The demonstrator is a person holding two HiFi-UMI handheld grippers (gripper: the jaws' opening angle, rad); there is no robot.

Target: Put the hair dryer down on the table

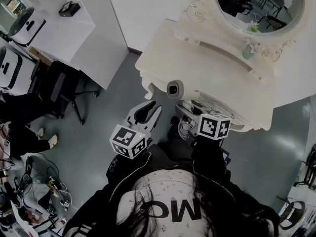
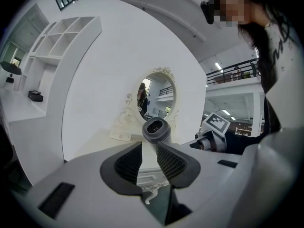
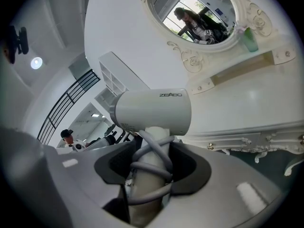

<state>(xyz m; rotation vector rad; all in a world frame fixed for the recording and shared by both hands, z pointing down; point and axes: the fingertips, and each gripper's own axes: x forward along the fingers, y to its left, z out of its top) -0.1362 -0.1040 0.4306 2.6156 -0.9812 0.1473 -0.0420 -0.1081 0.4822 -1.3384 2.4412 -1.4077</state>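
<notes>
A grey floor (image 1: 113, 88) runs under a cream, carved dressing table (image 1: 207, 68) with an oval mirror (image 1: 256, 4) at its back, and a small green container (image 1: 248, 52) stands on the ledge below the glass. To the left are white shelving (image 1: 69, 9) and a black chair (image 1: 59, 90). From the head view the hair dryer (image 1: 175, 89) shows only as a grey round nozzle end at the table's front edge, and the grip on it is hidden behind the right gripper (image 1: 187, 120). The right gripper view supplies this. The jaws of the right gripper (image 3: 152, 148) are clamped on the dryer's upright handle, which is wound round with its grey cord (image 3: 152, 167). The white barrel of the hair dryer (image 3: 154, 110) lies crosswise above them, held up in front of the table (image 3: 247, 103) and not resting on it. That view also catches the person's reflection in the mirror (image 3: 199, 13) and a dark railing (image 3: 71, 99) off to the left. The left gripper view shows the left gripper (image 2: 149, 145) with its ribbed pads standing a narrow way apart, and only the table's carved edge shows through the gap. The dryer's nozzle (image 2: 156, 129) sits just beyond the tips. In the head view the left gripper (image 1: 150, 106) hangs over the floor, just left of the dryer.
</notes>
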